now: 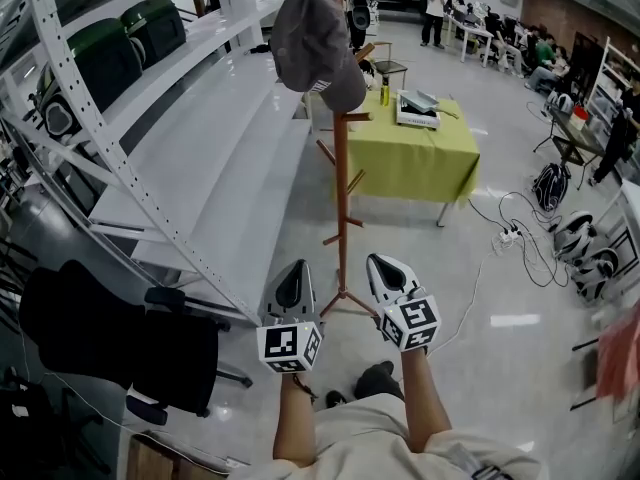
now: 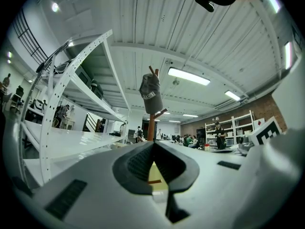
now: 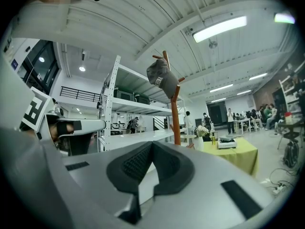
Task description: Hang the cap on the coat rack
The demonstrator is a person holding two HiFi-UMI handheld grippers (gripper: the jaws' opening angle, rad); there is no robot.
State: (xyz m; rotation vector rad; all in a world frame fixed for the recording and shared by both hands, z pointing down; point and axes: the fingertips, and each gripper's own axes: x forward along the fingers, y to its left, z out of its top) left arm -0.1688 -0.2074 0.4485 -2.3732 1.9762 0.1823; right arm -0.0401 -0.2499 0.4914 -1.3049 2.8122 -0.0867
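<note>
**Head view.** The grey fabric baseball cap (image 1: 315,43) hangs at the top of the slender brown wooden coat rack (image 1: 341,183) and hides its upper pegs. The frame edge cuts off the pole's tip. White print on the cap's band is too small to read. The left gripper (image 1: 294,271) and right gripper (image 1: 384,263) sit side by side, well below the cap, both closed and empty. Pale floor (image 1: 520,368) lies open around the rack's feet. White metal shelving (image 1: 200,138) borders the left, and a table draped in yellow-green cloth (image 1: 415,158) stands behind.

**Left gripper view.** The pads meet with nothing between them. The cap (image 2: 150,93) is above the tips, its lettering blurred.

**Right gripper view.** The jaws are together and empty. The gripper body hides the rack's base.
</note>
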